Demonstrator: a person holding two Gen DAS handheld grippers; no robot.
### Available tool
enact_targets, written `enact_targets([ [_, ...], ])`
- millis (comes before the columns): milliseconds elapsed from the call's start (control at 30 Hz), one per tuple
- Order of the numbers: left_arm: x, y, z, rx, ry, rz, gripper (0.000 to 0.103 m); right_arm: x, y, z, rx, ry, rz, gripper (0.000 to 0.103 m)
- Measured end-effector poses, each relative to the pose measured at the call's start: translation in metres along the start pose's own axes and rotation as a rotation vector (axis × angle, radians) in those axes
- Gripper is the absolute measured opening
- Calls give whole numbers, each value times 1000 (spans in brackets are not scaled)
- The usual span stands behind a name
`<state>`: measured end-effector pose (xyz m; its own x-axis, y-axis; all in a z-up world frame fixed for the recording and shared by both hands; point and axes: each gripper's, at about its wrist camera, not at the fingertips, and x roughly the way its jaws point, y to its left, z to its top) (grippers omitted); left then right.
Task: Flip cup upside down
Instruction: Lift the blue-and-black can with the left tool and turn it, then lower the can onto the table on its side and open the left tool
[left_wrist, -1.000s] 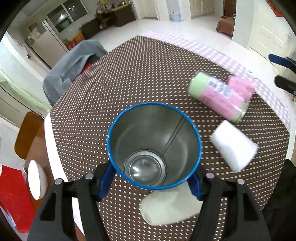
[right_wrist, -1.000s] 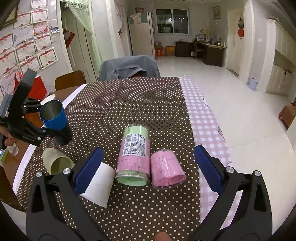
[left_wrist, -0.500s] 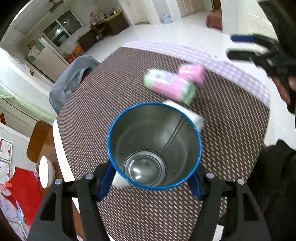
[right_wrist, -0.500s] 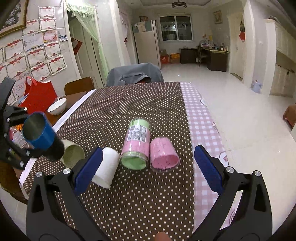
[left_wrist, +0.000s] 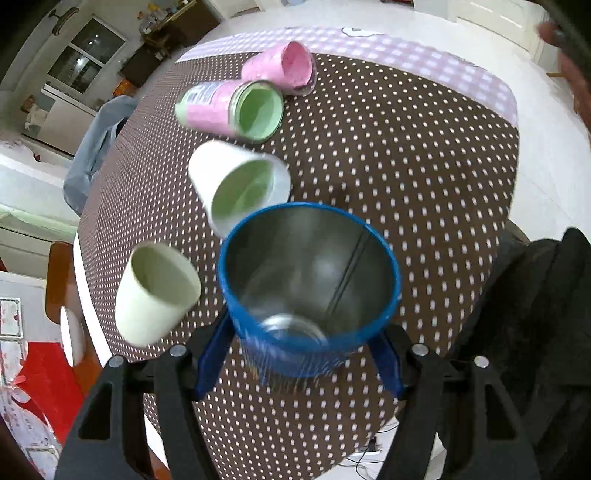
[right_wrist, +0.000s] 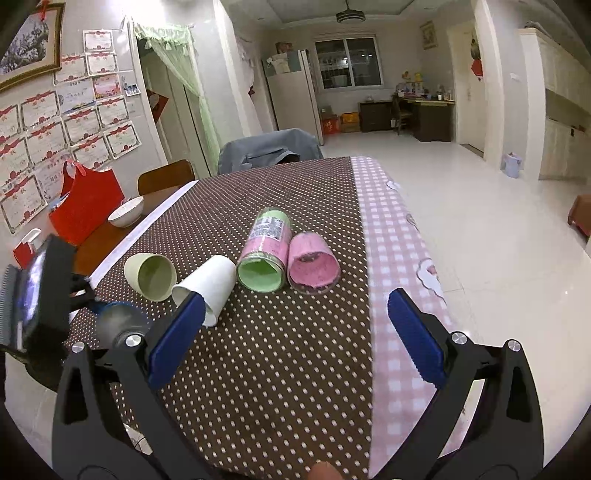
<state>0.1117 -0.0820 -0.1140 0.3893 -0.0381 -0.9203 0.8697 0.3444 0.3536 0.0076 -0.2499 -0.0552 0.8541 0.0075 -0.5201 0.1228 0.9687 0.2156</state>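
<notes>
**Blue steel cup mid-turn, flip not yet finished**

Clamped between the blue pads of the left gripper, low and centre in the left wrist view: the blue cup, gripped near its base, mouth tipped forward toward the polka-dot tablecloth. Held above the cloth, not resting on it, judging by the blurred dots passing beneath. Seen again at lower left of the right wrist view, base end facing the lens, near the table's left edge.

Progress, judged from the tilt: lifted and partly rotated, perhaps halfway; rim not yet facing straight down. Left to do: completing the turn, lowering the rim flat onto the cloth, releasing. Bare cloth to the right of the cup appears the likeliest landing spot.

Appearance of the cup: bright blue outside with a blue rim, bare polished metal inside, a vertical seam line down the inner wall, shiny round bottom. Empty. Outer wall smeared by motion blur.

Right gripper spread wide at the bottom of its own view, holding nothing, hanging over the table's near end.

Also on the cloth, all lying on their sides: a pale green cup, a white cup, a pink-and-green labelled jar and a pink cup touching it.
</notes>
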Motion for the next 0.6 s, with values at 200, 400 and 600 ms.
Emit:
enact_targets([
  [200, 20, -17, 33, 32, 16, 1, 70, -4, -20, 1, 39, -19, -27, 97],
  [400, 9, -26, 39, -6, -75, 26, 85, 1, -26, 0, 47, -3, -25, 97],
  [600, -18, -12, 16, -182, -221, 81, 91, 9, -14, -1, 19, 18, 5, 97],
])
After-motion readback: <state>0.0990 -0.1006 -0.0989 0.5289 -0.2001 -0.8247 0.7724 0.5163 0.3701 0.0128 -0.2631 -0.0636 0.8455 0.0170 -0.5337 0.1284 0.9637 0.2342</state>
